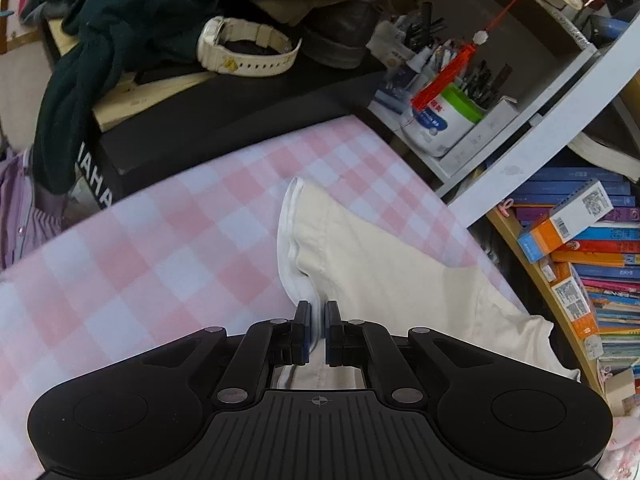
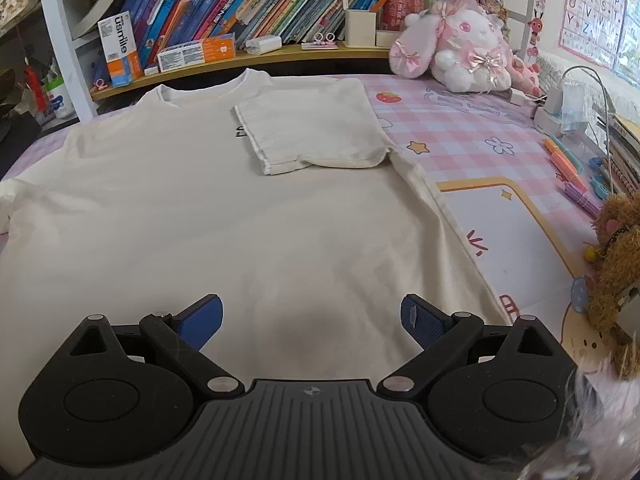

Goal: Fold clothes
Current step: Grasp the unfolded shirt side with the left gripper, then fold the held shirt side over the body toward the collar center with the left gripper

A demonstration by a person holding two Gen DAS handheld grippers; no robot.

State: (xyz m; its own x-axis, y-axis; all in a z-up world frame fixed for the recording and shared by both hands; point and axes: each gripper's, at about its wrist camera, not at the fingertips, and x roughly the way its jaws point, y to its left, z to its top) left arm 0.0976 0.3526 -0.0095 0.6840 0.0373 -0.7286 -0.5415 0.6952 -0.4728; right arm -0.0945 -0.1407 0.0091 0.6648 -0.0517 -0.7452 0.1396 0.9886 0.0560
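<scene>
We work on a bed or desk top covered in a pink-and-white checked cloth (image 1: pixel 160 248), which in the right wrist view carries printed stars, flowers and a strawberry. Our left gripper (image 1: pixel 318 312) is pinched tight on the white edge of the cream T-shirt (image 2: pixel 224 216), a thin fold of fabric running up between its blue pads, with the sleeve (image 1: pixel 320 240) stretching away ahead of it and to the right. Beyond the left claw, up and to the left, sits a black box (image 1: pixel 224 128) draped with a dark green garment (image 1: pixel 120 40), and a white wristwatch (image 1: pixel 244 46) lies on top of it (the lettering on the box side is only partly readable). To the upper right of that claw stands a white tub (image 1: pixel 436 120) with a green lid and a red tassel (image 1: pixel 440 76) hanging before it. Our right gripper (image 2: pixel 312 320) hovers with its fingers spread wide, nothing between them, above the lower body of the shirt, which lies flat and spread. Ahead of it, the shirt's far-right sleeve is folded inward onto the chest. Further ahead runs a wooden shelf (image 2: pixel 240 64) packed with books, and to the upper right a pink-and-white plush rabbit (image 2: pixel 460 52) sits on the cloth. Highlighter pens (image 2: pixel 568 164) lie well off to the right.
</scene>
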